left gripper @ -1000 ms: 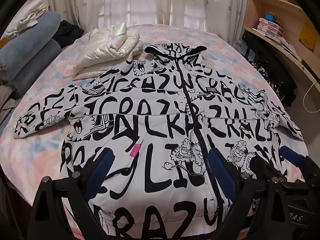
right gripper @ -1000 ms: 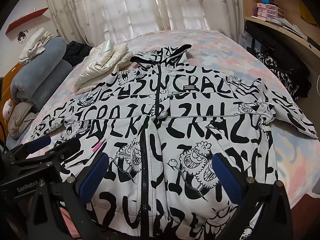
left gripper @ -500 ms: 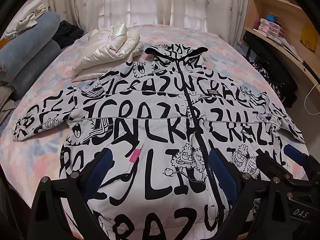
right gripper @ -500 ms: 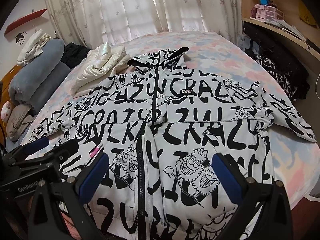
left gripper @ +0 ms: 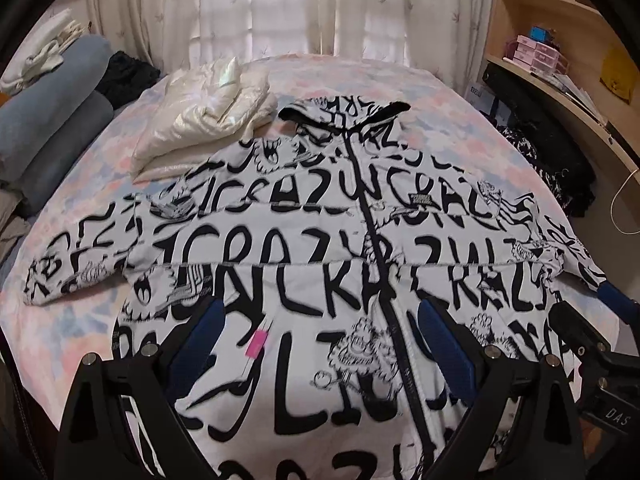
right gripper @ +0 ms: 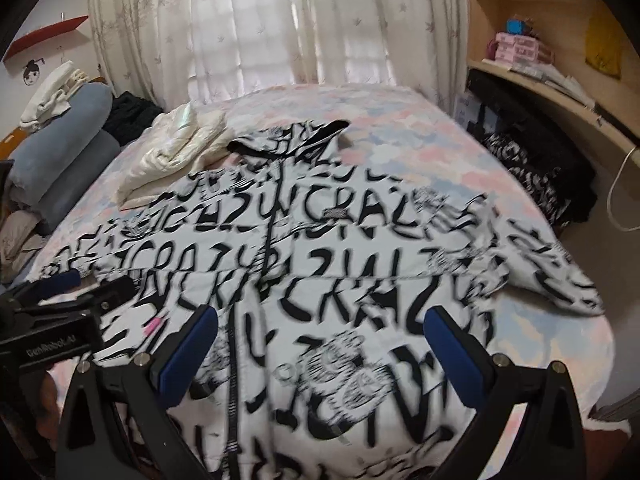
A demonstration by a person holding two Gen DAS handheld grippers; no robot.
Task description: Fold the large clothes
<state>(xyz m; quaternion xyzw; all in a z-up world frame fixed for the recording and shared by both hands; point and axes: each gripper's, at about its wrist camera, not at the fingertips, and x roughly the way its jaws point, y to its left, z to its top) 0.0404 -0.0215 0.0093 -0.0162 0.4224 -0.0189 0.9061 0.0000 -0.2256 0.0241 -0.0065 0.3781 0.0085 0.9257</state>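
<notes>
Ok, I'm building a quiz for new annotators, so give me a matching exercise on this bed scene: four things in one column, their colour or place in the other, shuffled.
Things:
1. printed jacket
2. folded puffer jacket
3. pocket tag
4. rolled bedding

Descriptions:
A. cream white, beside the hood
B. pink, between the left gripper fingers in its own view
C. blue-grey, at the bed's left edge
D. white with black lettering, spread flat, zipped

Pairs: 1-D, 2-A, 3-B, 4-C
</notes>
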